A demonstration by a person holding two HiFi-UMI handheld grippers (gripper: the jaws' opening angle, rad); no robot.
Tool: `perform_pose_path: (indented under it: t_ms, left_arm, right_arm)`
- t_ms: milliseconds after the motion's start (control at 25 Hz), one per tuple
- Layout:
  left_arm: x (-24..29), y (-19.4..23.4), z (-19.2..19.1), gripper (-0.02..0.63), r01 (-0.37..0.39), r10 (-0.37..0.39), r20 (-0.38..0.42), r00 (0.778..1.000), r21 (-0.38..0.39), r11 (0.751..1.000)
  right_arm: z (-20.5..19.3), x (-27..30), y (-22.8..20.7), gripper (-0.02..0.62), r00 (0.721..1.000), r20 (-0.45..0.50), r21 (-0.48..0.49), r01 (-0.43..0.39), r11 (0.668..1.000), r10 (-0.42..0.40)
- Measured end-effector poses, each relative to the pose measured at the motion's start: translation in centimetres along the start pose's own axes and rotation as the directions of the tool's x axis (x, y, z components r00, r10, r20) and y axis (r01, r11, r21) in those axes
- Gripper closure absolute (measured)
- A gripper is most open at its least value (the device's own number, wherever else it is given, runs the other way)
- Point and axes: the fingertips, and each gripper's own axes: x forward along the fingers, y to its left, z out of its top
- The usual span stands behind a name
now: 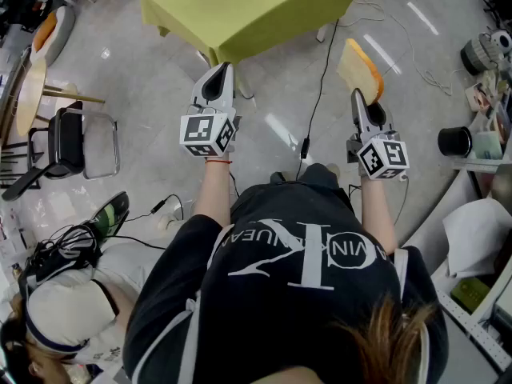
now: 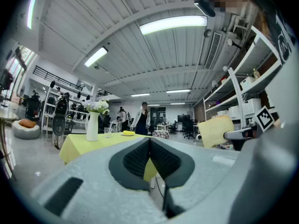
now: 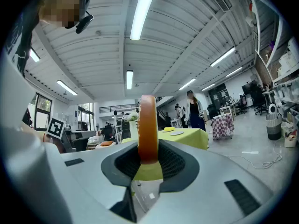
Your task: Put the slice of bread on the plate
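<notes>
The slice of bread [image 1: 360, 69] has a tan face and an orange-brown crust. My right gripper [image 1: 358, 94] is shut on its lower edge and holds it upright in the air, level, short of the yellow-green table [image 1: 248, 6]. In the right gripper view the slice of bread [image 3: 148, 127] stands edge-on between the pads [image 3: 168, 160]. A flat grey plate [image 3: 176, 133] lies far off on the table, beside a small yellow thing [image 3: 169, 129]. My left gripper [image 1: 220, 69] hangs level to the left, shut and empty; its pads [image 2: 161, 158] meet. The slice of bread [image 2: 215, 130] also shows there, at the right.
A white vase of flowers [image 2: 92, 125] and a glass stand on the table. A black chair [image 1: 76, 142] and a seated person [image 1: 56, 310] are at the left. Cables run over the floor [image 1: 316, 94]. Shelves with a black cup [image 1: 454, 141] line the right side.
</notes>
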Motion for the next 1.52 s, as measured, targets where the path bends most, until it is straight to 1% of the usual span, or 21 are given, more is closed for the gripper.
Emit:
perform_pose_path:
  t_ms: [200, 400, 760, 1000, 1200, 1520]
  left_arm:
    - [0.0, 0.0, 0.3, 0.601, 0.003, -0.003, 0.007, 1.000, 0.006, 1.000]
    - [0.3, -0.1, -0.5, 0.601, 0.008, -0.008, 0.003, 1.000, -0.003, 1.000]
    - [2.8, 0.3, -1.7, 0.601, 0.016, -0.016, -0.023, 1.000, -0.017, 1.000]
    - [6.6, 1.0, -2.7, 0.601, 0.004, -0.005, -0.045, 0.999, -0.024, 1.000]
    - [11.0, 2.8, -3.1, 0.601, -0.011, 0.009, -0.060, 0.998, -0.030, 0.999]
    - [19.1, 0.3, -2.5, 0.601, -0.050, 0.048, -0.065, 0.997, -0.029, 0.998]
  right_arm:
    - [0.0, 0.1, 0.2, 0.500, 1.000, 0.004, 0.001, 0.000, 1.000, 0.000]
    - [-0.6, 0.2, 0.0, 0.500, 1.000, -0.001, -0.003, -0.002, 1.000, 0.002]
    - [-0.8, 2.5, -1.1, 0.500, 1.000, -0.015, -0.003, -0.022, 1.000, 0.022]
    - [-1.3, 5.9, -4.3, 0.500, 0.999, -0.032, 0.019, -0.026, 0.999, 0.027]
    - [-1.0, 10.5, -6.7, 0.500, 0.998, -0.049, 0.028, -0.035, 0.999, 0.037]
    - [1.2, 15.0, -14.0, 0.500, 0.994, -0.059, 0.044, -0.085, 0.995, 0.088]
